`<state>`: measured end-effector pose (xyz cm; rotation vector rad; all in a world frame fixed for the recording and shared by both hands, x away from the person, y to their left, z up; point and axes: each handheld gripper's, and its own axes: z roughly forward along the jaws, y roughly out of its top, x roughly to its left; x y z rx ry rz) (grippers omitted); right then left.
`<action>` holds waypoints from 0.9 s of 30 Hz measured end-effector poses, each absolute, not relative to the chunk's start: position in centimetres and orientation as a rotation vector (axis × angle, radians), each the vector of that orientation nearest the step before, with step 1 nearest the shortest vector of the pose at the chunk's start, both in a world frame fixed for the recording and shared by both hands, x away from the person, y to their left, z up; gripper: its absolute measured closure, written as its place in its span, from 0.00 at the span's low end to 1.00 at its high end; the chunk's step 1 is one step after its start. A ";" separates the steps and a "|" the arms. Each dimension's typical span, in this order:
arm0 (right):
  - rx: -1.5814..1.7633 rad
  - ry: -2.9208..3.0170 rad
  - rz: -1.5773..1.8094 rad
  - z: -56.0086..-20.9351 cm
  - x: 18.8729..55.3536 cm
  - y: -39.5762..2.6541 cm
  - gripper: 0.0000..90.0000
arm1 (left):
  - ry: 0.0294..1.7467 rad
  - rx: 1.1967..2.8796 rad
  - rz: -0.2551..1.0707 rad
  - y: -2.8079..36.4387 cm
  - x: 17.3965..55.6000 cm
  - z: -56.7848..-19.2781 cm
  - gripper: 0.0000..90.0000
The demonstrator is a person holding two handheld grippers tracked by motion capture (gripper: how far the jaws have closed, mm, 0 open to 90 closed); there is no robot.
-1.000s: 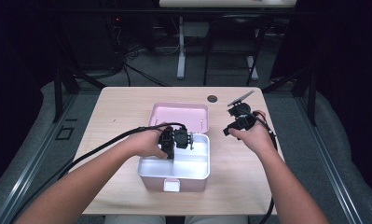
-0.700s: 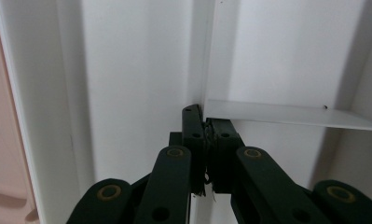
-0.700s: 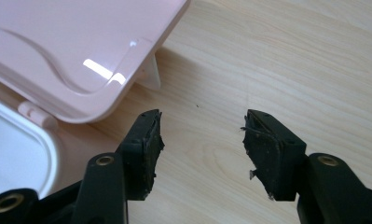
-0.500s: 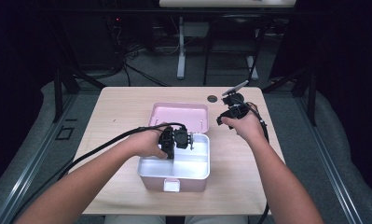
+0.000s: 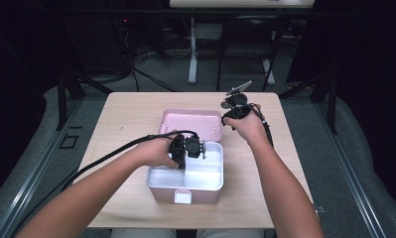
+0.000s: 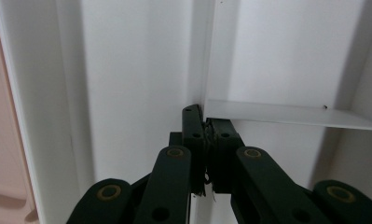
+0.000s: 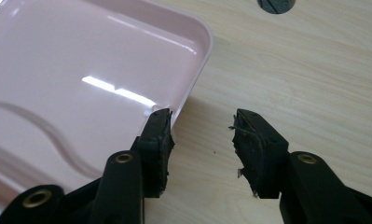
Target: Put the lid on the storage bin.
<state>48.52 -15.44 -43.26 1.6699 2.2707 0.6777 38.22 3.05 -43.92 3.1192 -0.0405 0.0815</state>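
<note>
The pink box [image 5: 185,183] sits in the middle of the high view, its white inside parted by a white divider [image 6: 286,114], and its pink lid [image 5: 190,123] lies open and flat on the table [image 5: 126,119] just beyond it.

The left tool [image 5: 185,148] is down inside the box at the centre of the frame. In the left gripper view its jaws are clenched together at the near end of the divider, where the partitions meet; whether they pinch the divider's edge or only rest against it is hard to tell. It has kept its place over the last second.

The right tool [image 5: 235,106] has shifted leftward from the upper right of the high view toward the lid's right corner, and its jaws have just been closing. In the right gripper view they stand parted, one fingertip [image 7: 156,135] at the lid's rounded rim, the other over bare wood, with nothing between them. That suggests a grasp on the lid's edge is being set up, probably to swing it shut while the left tool steadies the box.

The lid's hinge is hidden behind the left hand. A dark round object [image 7: 276,4] is cut off at the top edge of the right gripper view, and its nature is unclear.
</note>
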 end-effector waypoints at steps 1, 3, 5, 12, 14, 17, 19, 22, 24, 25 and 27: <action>1.670 2.263 0.683 -43.3 48.8 -15.4 0.68 | -0.041 3.119 0.081 3.1 38.2 -43.9 0.97; 1.670 2.267 0.713 -43.4 49.0 -15.2 0.71 | -0.042 3.118 0.081 3.1 38.2 -43.9 0.97; 1.680 2.266 0.706 -43.5 49.3 -14.9 0.74 | -0.042 3.118 0.079 3.1 38.3 -43.9 0.97; 1.754 2.247 0.707 -44.3 50.2 -14.3 0.77 | -0.041 3.118 0.083 3.1 38.2 -43.9 0.97; 1.773 2.245 0.717 -44.3 50.3 -14.2 0.79 | -0.040 3.118 0.082 3.1 38.2 -43.9 0.97; 1.789 2.242 0.717 -44.4 50.5 -14.0 0.80 | -0.039 3.118 0.082 3.1 38.2 -43.9 0.97; 1.806 2.238 0.736 -44.4 50.6 -14.0 0.81 | -0.042 3.120 0.082 3.1 38.3 -43.9 0.97; 1.831 2.232 0.738 -44.6 50.7 -14.1 0.82 | -0.040 3.116 0.081 3.1 38.3 -43.9 0.97; 1.839 2.230 0.730 -44.7 50.9 -14.1 0.82 | -0.039 3.118 0.081 3.1 38.3 -43.9 0.97; 1.843 2.227 0.729 -44.8 51.0 -14.1 0.82 | -0.039 3.117 0.081 3.1 38.3 -43.9 0.97; 1.851 2.225 0.726 -45.0 51.1 -14.0 0.82 | -0.039 3.118 0.078 3.1 38.3 -43.9 0.97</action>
